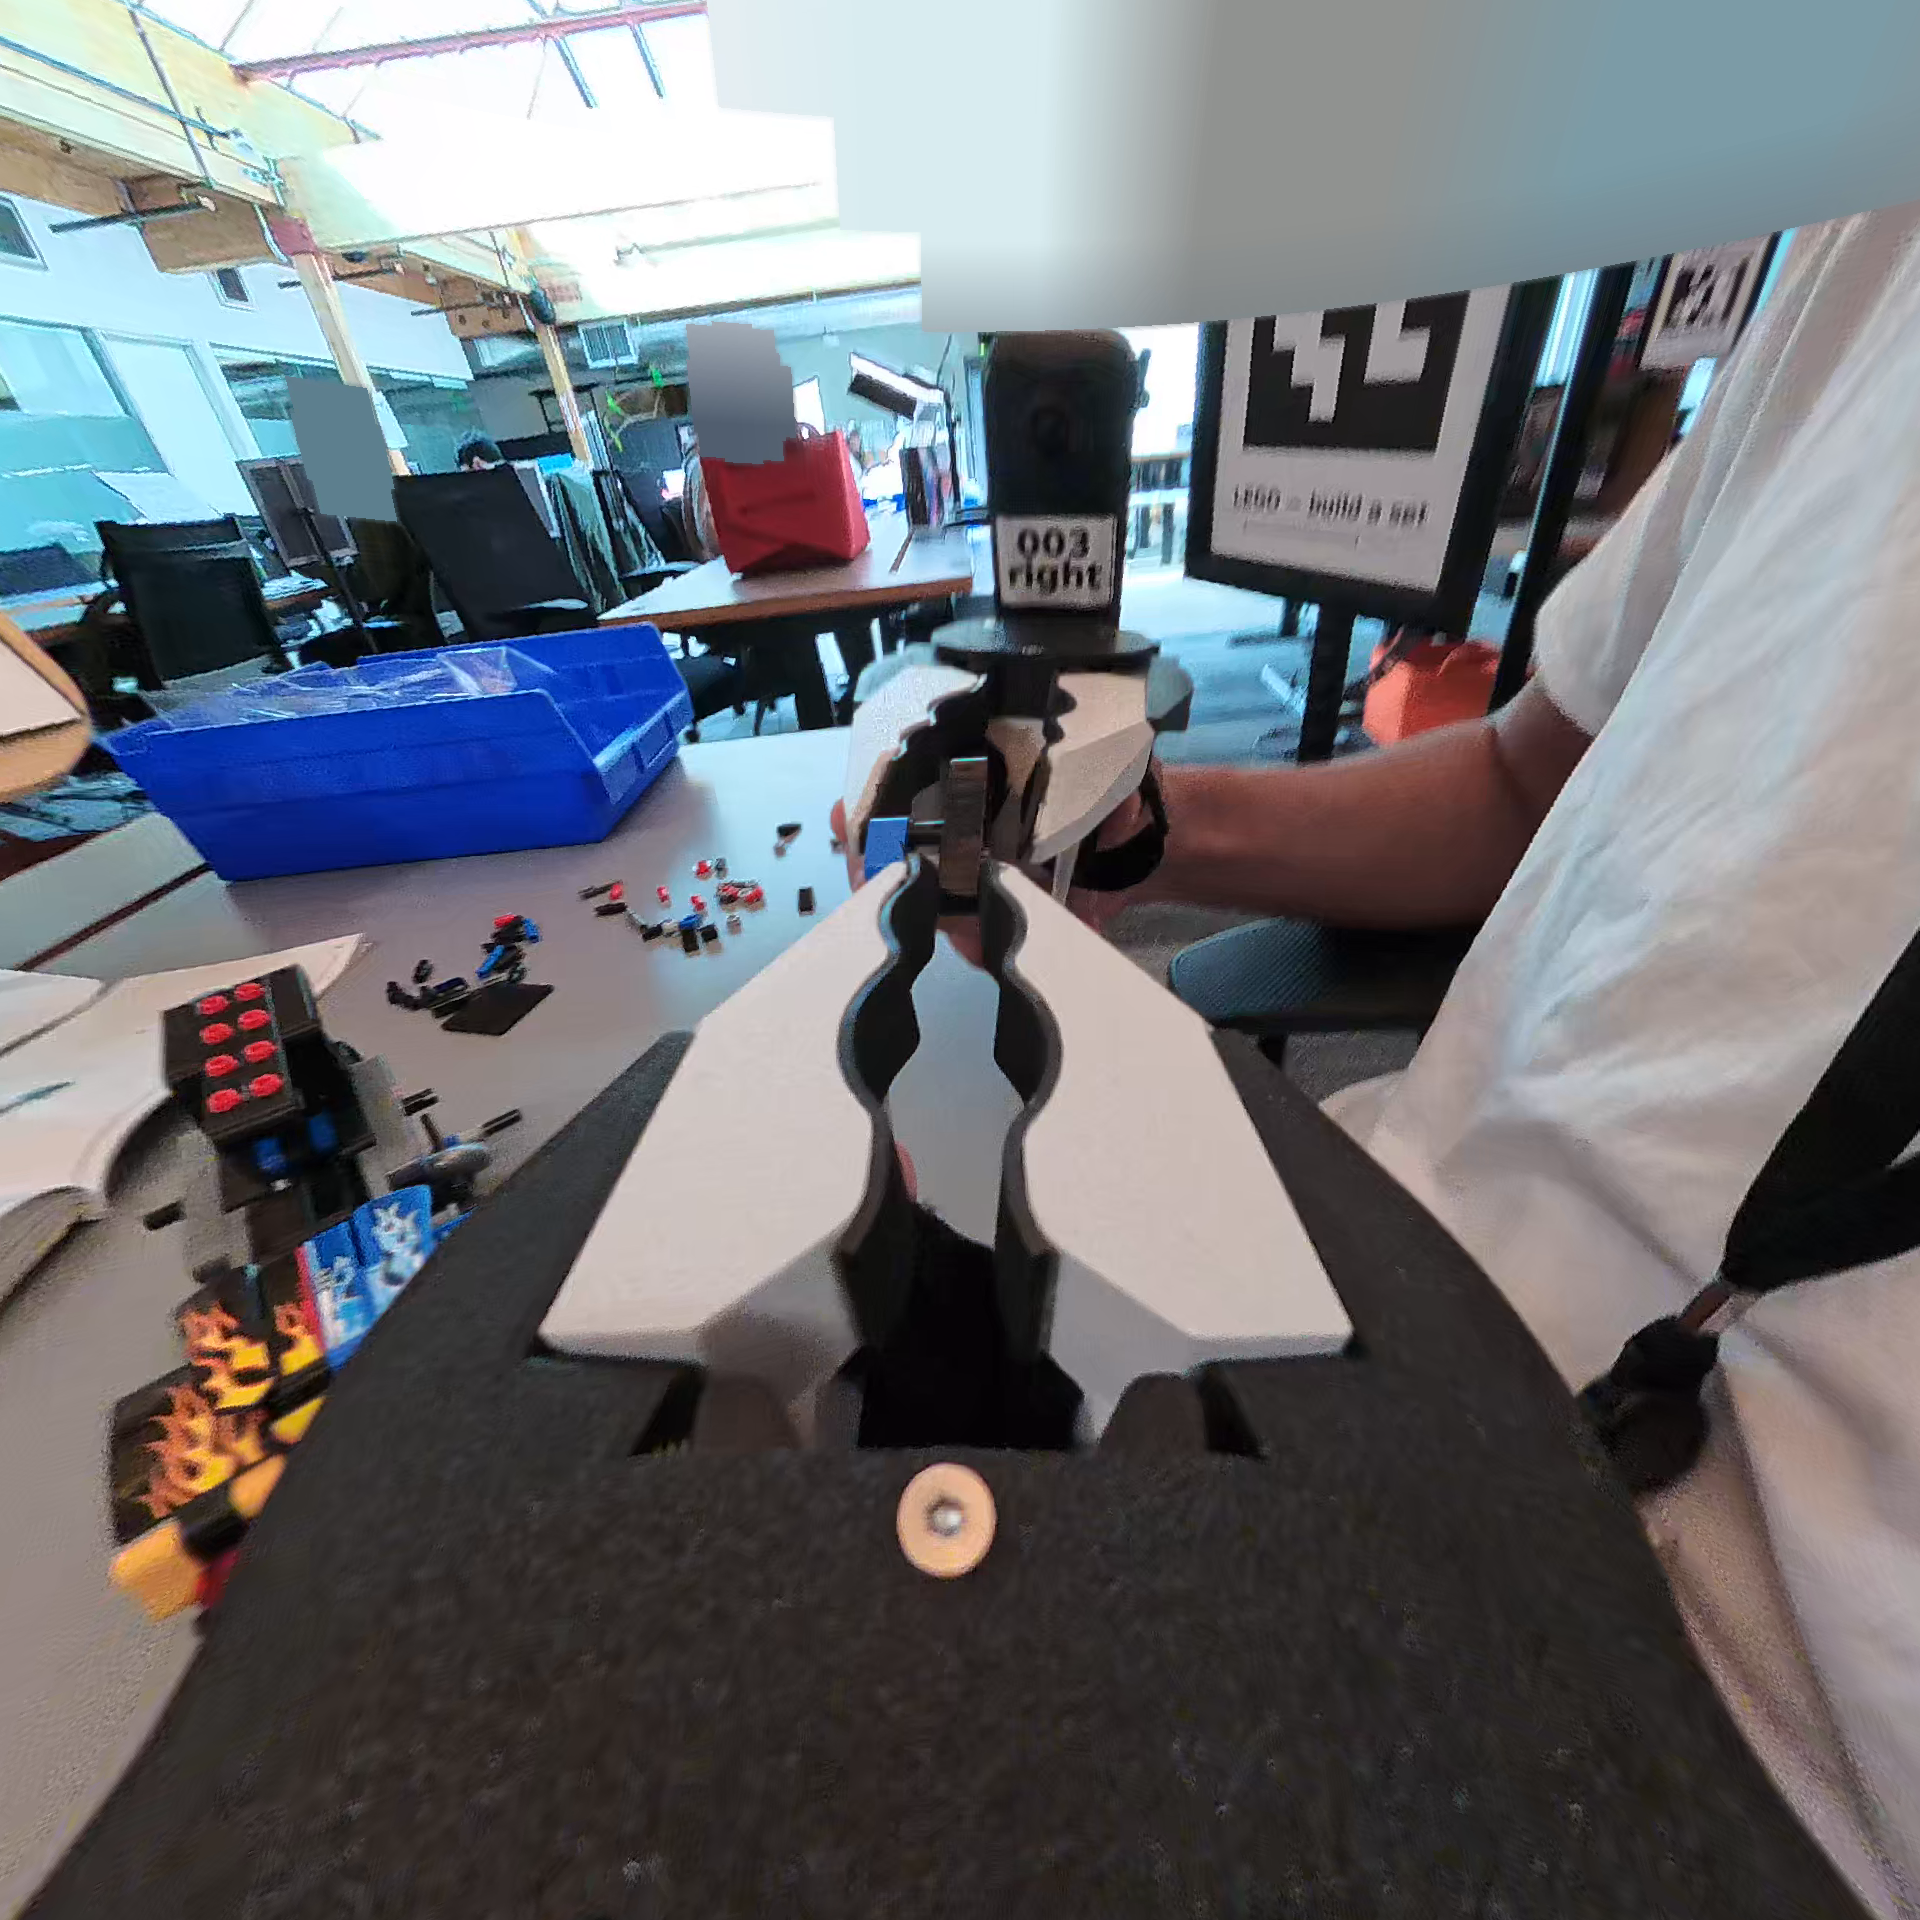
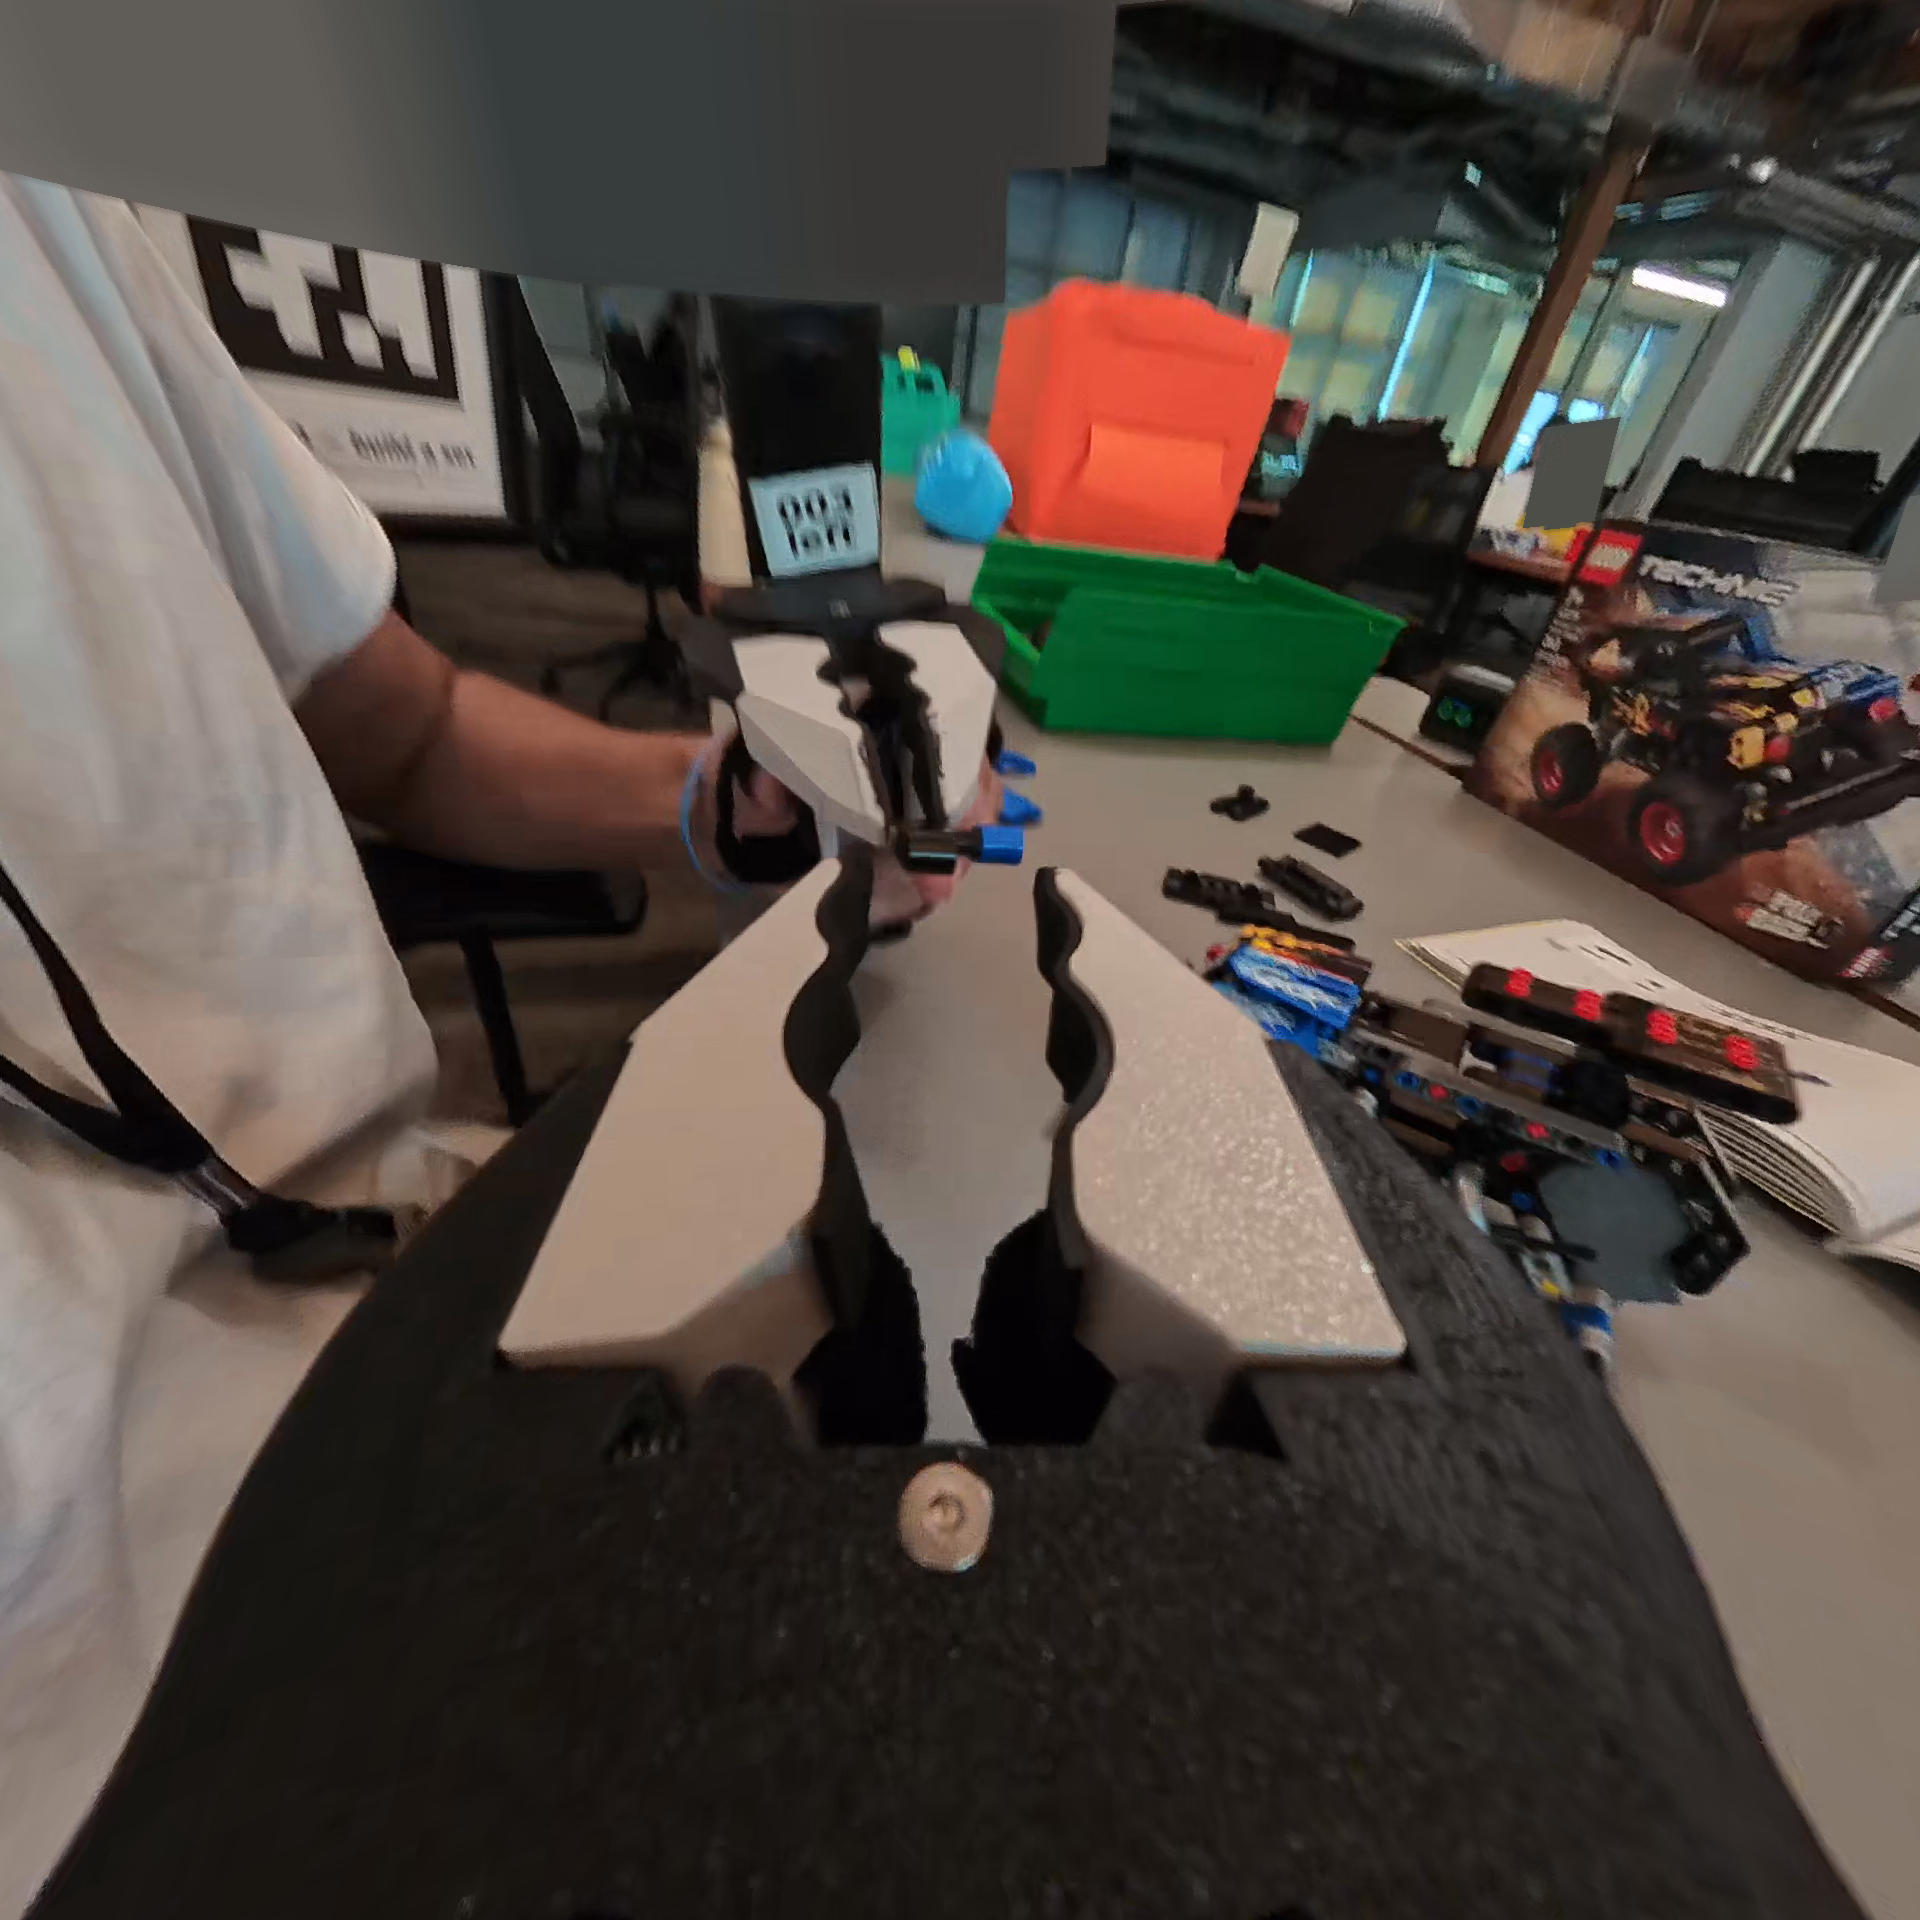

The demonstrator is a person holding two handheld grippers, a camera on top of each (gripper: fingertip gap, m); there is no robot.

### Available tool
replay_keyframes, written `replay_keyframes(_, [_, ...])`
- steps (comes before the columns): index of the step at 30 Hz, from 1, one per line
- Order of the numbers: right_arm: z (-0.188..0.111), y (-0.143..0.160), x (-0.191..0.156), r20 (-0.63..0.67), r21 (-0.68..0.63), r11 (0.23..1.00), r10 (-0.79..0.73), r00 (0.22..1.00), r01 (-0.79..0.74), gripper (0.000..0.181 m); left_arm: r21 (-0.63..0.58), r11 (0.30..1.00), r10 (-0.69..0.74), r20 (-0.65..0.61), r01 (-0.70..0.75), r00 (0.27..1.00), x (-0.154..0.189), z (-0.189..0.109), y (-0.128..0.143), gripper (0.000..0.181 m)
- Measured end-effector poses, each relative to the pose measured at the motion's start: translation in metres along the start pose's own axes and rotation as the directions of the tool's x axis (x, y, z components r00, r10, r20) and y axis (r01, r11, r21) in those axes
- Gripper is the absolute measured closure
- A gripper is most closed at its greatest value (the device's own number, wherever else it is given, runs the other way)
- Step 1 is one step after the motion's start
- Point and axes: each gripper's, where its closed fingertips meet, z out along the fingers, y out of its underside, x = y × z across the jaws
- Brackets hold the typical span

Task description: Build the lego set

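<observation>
Left gripper (image 1: 951, 883) fingers clamp one black part (image 2: 928, 847) carrying one blue pin (image 2: 1000, 844); right gripper (image 2: 940, 883) fingers wide apart, empty.

Daylight floods through overexposed skylight panels (image 1: 582, 197) in the left wrist view, blown out to white w/ no detail. Right wrist view is dimmer, lit from teal-tinted windows (image 2: 1371, 312) at rear. Wide-angle lens bends straight lines near frame edges. The flame-printed lego panels (image 1: 223, 1382) at lower left are smeared by blur; the orange fabric box (image 2: 1132, 426) & background are soft. Shadows on the grey tabletop (image 1: 644, 997) are faint.
</observation>
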Motion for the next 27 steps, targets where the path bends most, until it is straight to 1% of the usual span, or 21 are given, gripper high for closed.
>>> replay_keyframes(3, [-0.001,-0.019,-0.001,0.066,0.149,0.979,0.128,0.990,-0.137,0.148,0.091,0.990,-0.106,-0.010,0.106,0.994,-0.001,0.002,-0.010,0.175])
replay_keyframes(5, [0.002,-0.023,0.000,0.090,0.198,0.962,0.175,0.981,-0.189,0.148,0.119,0.982,-0.148,-0.015,0.149,0.989,-0.001,0.004,-0.012,0.175])
replay_keyframes(7, [0.007,-0.023,-0.001,0.108,0.206,0.954,0.199,0.974,-0.218,0.148,0.134,0.980,-0.149,-0.011,0.149,0.989,0.001,0.006,-0.014,0.176])
replay_keyframes(9, [0.010,-0.026,0.000,0.113,0.236,0.942,0.218,0.969,-0.239,0.157,0.146,0.977,-0.153,-0.012,0.153,0.988,0.003,0.007,-0.016,0.175])
replay_keyframes(16, [0.010,-0.032,0.002,0.157,0.311,0.892,0.292,0.943,-0.328,0.157,0.195,0.963,-0.190,0.006,0.186,0.982,-0.001,0.005,-0.022,0.175])
replay_keyframes(22, [0.010,-0.037,0.006,0.181,0.396,0.819,0.374,0.910,-0.416,0.157,0.230,0.953,-0.206,0.023,0.195,0.978,-0.004,0.006,-0.024,0.176])
replay_keyframes(25, [0.011,-0.036,0.008,0.183,0.400,0.814,0.381,0.906,-0.422,0.157,0.230,0.952,-0.213,0.030,0.200,0.977,-0.006,0.006,-0.023,0.175])
replay_keyframes(27, [0.012,-0.034,0.009,0.173,0.390,0.824,0.373,0.911,-0.411,0.158,0.225,0.956,-0.202,0.034,0.190,0.979,-0.006,0.005,-0.022,0.176])
